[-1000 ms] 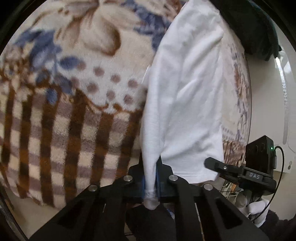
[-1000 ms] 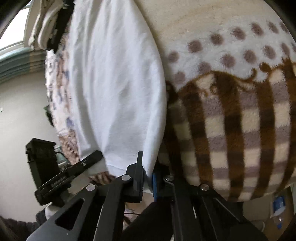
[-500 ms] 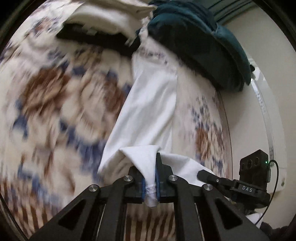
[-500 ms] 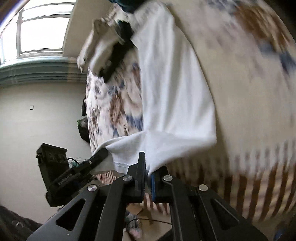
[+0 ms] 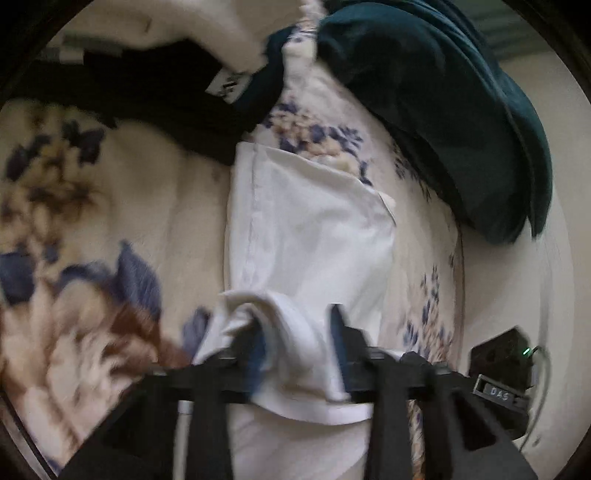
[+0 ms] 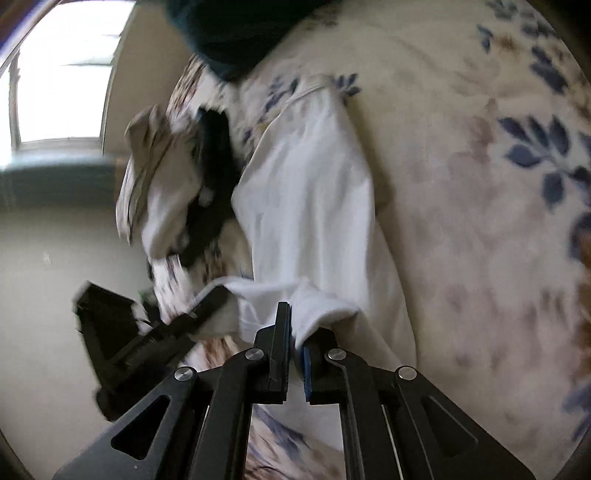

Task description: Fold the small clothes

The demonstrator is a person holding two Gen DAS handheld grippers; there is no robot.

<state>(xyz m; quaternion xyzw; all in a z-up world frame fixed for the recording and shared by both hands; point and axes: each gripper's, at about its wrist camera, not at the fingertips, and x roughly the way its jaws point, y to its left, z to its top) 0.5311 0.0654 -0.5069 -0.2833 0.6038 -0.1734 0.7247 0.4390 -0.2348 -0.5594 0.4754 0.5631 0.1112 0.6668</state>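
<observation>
A white garment [image 5: 310, 229] lies on a flowered blanket [image 5: 110, 206], its near end folded over toward its far end. My left gripper [image 5: 295, 332] has its jaws spread apart, and a bunched fold of the white cloth lies loose between them. In the right wrist view the same white garment [image 6: 314, 206] runs away from me. My right gripper [image 6: 297, 332] is nearly shut, with a corner of the white cloth still between its pads. The other gripper [image 6: 147, 339] shows at the left of that view.
A dark teal garment [image 5: 443, 103] is heaped at the far right of the blanket. A black garment [image 5: 159, 88] and a cream one [image 5: 192, 26] lie at the far left. A pile of light clothes [image 6: 159, 177] and a window [image 6: 62, 74] show in the right wrist view.
Both grippers carried the near end of the white garment forward over the rest of it. The left gripper's jaws have opened and let the cloth go. The right jaws have eased slightly.
</observation>
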